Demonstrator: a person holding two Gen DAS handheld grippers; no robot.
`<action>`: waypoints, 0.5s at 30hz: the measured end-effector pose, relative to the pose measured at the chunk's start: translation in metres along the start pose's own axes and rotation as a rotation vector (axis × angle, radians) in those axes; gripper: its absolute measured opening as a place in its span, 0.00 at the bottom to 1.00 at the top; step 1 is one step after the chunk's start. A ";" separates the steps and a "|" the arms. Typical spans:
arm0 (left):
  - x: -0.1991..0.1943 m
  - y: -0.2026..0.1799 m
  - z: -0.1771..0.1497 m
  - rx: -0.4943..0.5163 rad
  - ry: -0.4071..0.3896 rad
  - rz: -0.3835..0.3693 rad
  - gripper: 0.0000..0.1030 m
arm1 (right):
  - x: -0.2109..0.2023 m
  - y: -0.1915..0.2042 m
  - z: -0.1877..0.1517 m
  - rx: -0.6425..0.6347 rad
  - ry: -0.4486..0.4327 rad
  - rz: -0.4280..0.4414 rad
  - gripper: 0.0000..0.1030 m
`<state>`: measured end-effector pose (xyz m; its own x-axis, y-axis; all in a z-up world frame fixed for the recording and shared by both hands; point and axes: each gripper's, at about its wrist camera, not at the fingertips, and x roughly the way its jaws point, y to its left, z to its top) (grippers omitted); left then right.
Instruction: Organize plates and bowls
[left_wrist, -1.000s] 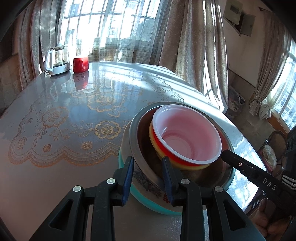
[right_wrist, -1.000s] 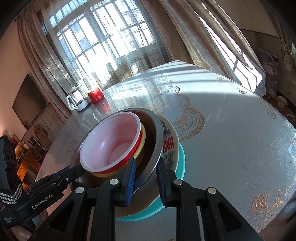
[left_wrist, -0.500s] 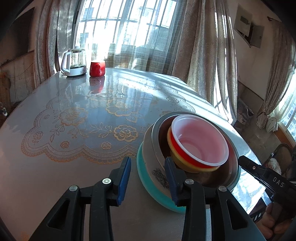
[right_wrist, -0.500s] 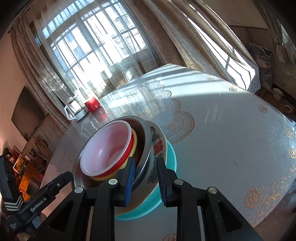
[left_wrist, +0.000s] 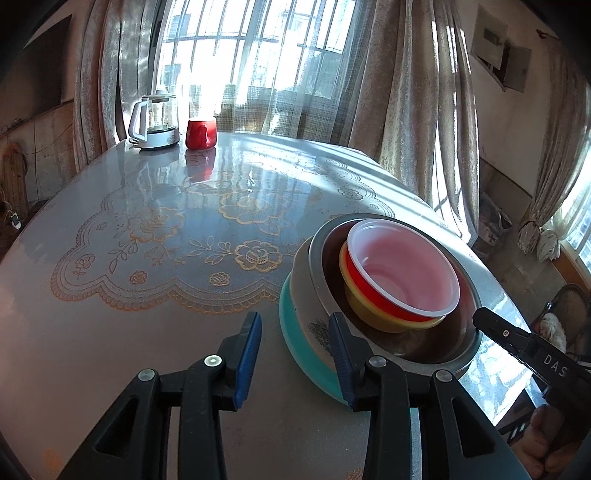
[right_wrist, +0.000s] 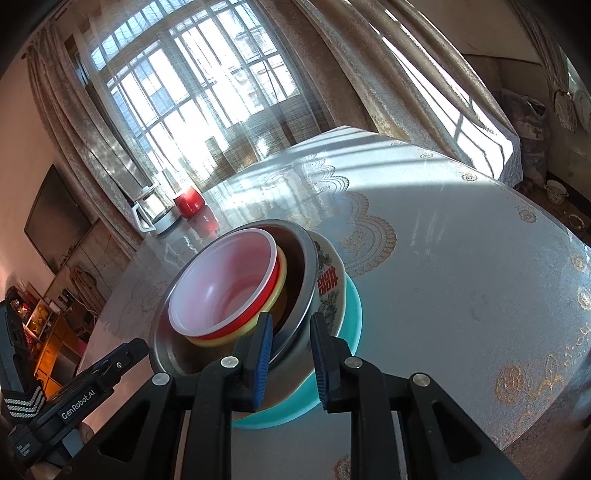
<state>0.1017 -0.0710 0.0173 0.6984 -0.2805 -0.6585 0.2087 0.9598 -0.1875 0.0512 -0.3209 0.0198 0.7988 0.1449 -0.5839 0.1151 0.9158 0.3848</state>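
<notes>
Steel bowl (right_wrist: 306, 295), nested with plastic bowls over a teal plate (right_wrist: 351, 332) at the tabletop's (left_wrist: 147, 277) near right edge, stays steadied: my right claw (right_wrist: 290, 354) grips its rim, my left claw (left_wrist: 295, 354) released beside it.

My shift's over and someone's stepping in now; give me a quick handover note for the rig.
Left gripper: open beside the stack, jaws just opened further, nothing gripped.
Right gripper: shut on the steel bowl and patterned bowl rims.
Done: plastic bowls nested in those, all on the teal plate.
To do: probably position the stack, then release.
</notes>
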 end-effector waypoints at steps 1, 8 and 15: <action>0.000 0.001 -0.002 -0.001 0.003 0.002 0.37 | 0.000 0.000 0.000 -0.002 -0.001 -0.001 0.22; -0.002 0.006 -0.013 0.001 0.009 0.032 0.39 | -0.001 0.004 -0.003 -0.021 -0.008 -0.021 0.25; -0.013 0.013 -0.023 0.012 -0.023 0.090 0.49 | -0.004 0.015 -0.008 -0.078 -0.039 -0.079 0.31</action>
<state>0.0797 -0.0548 0.0070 0.7303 -0.1936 -0.6551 0.1530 0.9810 -0.1194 0.0447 -0.3044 0.0222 0.8117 0.0573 -0.5812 0.1340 0.9503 0.2809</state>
